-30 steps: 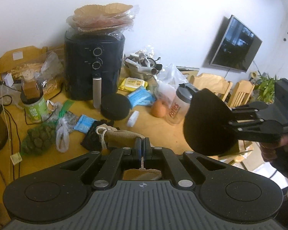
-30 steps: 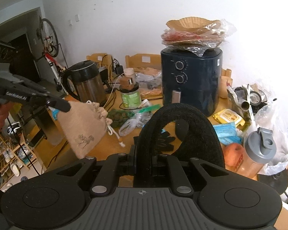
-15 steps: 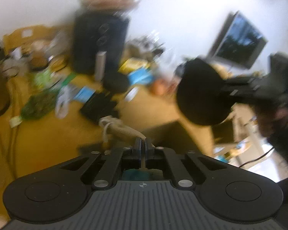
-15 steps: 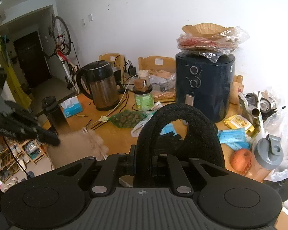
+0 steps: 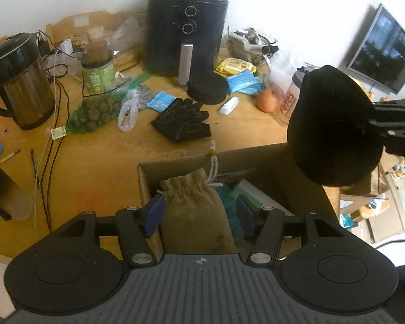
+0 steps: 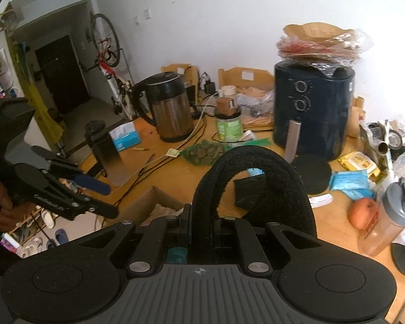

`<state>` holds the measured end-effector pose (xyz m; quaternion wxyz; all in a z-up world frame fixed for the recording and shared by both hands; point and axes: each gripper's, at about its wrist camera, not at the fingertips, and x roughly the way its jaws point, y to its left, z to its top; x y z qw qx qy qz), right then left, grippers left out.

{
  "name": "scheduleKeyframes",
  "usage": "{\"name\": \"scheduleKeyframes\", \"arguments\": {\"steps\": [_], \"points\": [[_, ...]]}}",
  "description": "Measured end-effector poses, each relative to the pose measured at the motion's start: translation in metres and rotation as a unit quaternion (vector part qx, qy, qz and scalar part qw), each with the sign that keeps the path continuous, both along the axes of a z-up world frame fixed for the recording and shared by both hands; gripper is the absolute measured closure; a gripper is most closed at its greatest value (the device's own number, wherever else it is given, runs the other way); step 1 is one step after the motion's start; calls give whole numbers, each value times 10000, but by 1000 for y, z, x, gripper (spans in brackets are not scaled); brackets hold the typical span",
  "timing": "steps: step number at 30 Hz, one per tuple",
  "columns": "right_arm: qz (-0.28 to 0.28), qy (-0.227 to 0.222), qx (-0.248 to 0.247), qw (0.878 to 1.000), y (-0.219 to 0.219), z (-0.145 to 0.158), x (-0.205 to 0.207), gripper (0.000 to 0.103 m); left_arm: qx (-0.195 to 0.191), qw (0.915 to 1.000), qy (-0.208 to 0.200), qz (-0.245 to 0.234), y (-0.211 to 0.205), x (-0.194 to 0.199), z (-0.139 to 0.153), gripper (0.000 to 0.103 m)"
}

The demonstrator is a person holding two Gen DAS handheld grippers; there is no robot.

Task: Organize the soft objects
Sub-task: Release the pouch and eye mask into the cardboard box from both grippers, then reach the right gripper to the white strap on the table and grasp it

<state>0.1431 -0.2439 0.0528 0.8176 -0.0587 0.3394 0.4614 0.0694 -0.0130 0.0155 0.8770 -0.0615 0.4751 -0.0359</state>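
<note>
My left gripper is open above an open cardboard box at the table's near edge. A tan drawstring pouch lies between its blue pads, inside the box, free of them. My right gripper is shut on a black knit hat. The hat also shows in the left wrist view, held above the box's right side. A pair of black gloves and another black hat lie on the table.
On the wooden table stand a black air fryer, a kettle, a green jar, a shaker bottle, an apple, bags, wipes and cables. A dark bottle stands at the table's left edge.
My left gripper swung over the box and opened, and the tan pouch dropped from it into the box. My right gripper kept hold of the black hat and came nearer the box.
</note>
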Motion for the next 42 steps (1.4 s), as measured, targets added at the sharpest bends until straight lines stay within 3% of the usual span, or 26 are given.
{"name": "scheduleKeyframes", "arguments": {"steps": [7, 9, 11, 12, 13, 16, 22, 42], "points": [[350, -127, 38, 9993, 13, 10, -12, 89, 71, 9999, -35, 119, 0, -2, 3, 46], [522, -94, 23, 9986, 18, 8, -16, 85, 77, 9998, -31, 169, 1, -4, 3, 46], [844, -51, -266, 9961, 27, -1, -22, 55, 78, 9998, -17, 208, 2, -4, 3, 46], [937, -97, -445, 9946, 32, -6, -25, 30, 79, 9997, -4, 228, 3, -4, 3, 46], [991, -187, -579, 9932, 36, -11, -30, 16, 81, 9997, 3, 242, 3, -4, 3, 46], [1093, -175, -717, 9913, 40, -20, -35, 6, 100, 9996, 12, 267, 5, -4, 3, 46], [808, -26, -781, 9937, 34, -26, -31, 0, 129, 9996, 12, 255, 7, -1, 3, 46], [-573, 218, -1204, 9908, -7, -42, 2, 0, 370, 9993, 14, -74, 20, 21, 4, 46]]}}
